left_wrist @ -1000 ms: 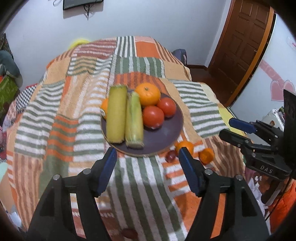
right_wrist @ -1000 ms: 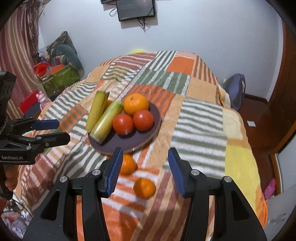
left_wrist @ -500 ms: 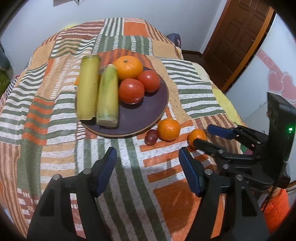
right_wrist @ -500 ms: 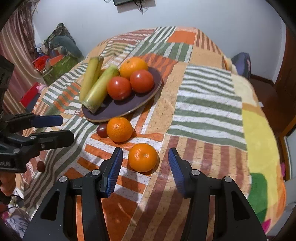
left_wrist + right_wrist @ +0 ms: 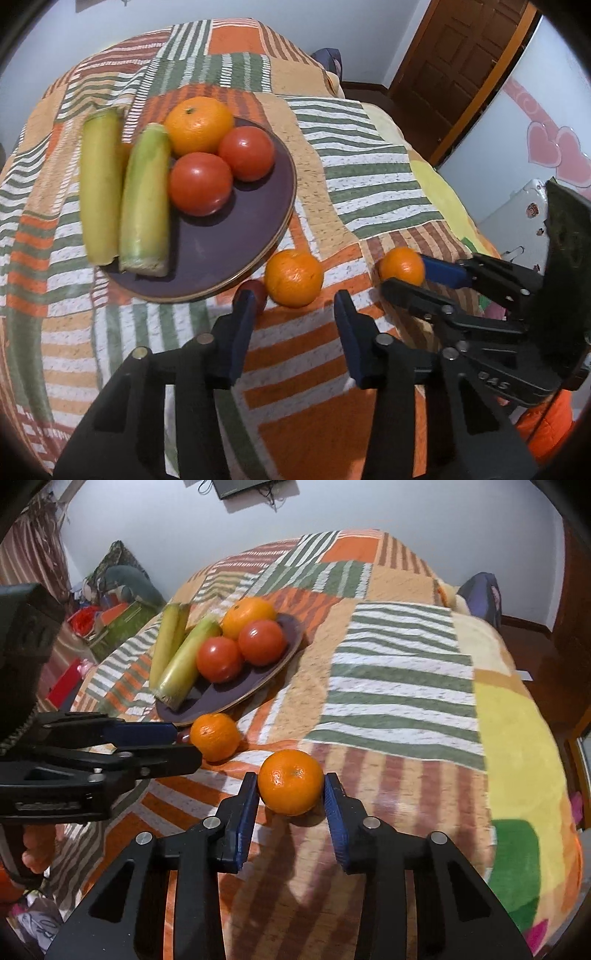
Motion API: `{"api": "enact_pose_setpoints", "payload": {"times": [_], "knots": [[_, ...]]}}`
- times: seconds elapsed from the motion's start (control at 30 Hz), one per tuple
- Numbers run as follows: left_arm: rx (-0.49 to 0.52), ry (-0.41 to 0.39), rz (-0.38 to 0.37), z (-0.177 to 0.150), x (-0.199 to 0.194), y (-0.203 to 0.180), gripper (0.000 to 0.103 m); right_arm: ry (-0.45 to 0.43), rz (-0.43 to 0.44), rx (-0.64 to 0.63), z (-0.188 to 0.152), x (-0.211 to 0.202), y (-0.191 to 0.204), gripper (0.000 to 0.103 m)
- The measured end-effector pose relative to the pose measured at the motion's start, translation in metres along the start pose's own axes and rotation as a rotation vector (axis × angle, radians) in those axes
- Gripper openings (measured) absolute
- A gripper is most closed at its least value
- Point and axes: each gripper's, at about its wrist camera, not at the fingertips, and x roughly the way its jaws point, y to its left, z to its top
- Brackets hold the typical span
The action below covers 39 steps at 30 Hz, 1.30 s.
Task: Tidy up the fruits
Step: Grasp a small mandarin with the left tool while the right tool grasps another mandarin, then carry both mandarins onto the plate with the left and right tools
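A dark purple plate (image 5: 236, 240) (image 5: 266, 679) on the striped blanket holds two corn cobs (image 5: 144, 199), two tomatoes (image 5: 201, 182) and an orange (image 5: 197, 123). Two loose oranges lie on the blanket. My right gripper (image 5: 290, 790) is open with its fingers on both sides of the nearer orange (image 5: 290, 781) (image 5: 400, 265), not closed on it. My left gripper (image 5: 293, 306) is open just short of the other orange (image 5: 293, 277) (image 5: 215, 736). A small dark red fruit (image 5: 256, 290) lies beside that orange, by the left fingertip.
The blanket (image 5: 399, 686) covers a bed that drops off at the right and near edges. A brown door (image 5: 458, 62) stands at the back right. Bags and clutter (image 5: 110, 616) lie on the floor at the left.
Both grippers moved forward and down toward the loose oranges. The right gripper's fingers now straddle the nearer orange. The left gripper closed in on the other orange.
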Motion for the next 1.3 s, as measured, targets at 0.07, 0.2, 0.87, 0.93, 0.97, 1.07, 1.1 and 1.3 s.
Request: {"api": "enact_pose_setpoints", "payload": {"times": [0.07, 0.2, 0.87, 0.93, 0.97, 1.07, 1.1, 1.3], "knots": [[0.008, -0.008, 0.010, 0.003, 0.004, -0.003, 0.042, -0.007, -0.006, 0.003, 0.000, -0.003, -0.003, 0.033], [0.032, -0.025, 0.040, 0.009, 0.008, -0.007, 0.042, -0.011, -0.006, 0.012, 0.002, -0.006, -0.009, 0.033], [0.037, -0.045, 0.039, 0.014, 0.006, -0.005, 0.035, -0.024, -0.019, 0.025, 0.008, -0.012, -0.010, 0.033], [0.032, -0.063, 0.036, 0.015, -0.002, -0.003, 0.035, -0.027, -0.020, 0.019, 0.011, -0.011, -0.008, 0.033], [0.026, -0.074, 0.033, 0.015, -0.007, -0.001, 0.035, -0.028, -0.019, 0.016, 0.013, -0.011, -0.007, 0.033], [0.008, -0.106, 0.035, 0.017, -0.020, 0.008, 0.035, -0.036, -0.012, -0.002, 0.020, -0.008, 0.000, 0.033], [0.002, -0.115, 0.038, 0.018, -0.024, 0.010, 0.035, -0.039, -0.010, -0.007, 0.022, -0.008, 0.002, 0.033], [-0.033, -0.151, 0.071, 0.022, -0.036, 0.033, 0.035, -0.056, 0.013, -0.049, 0.042, 0.004, 0.021, 0.033]]}}
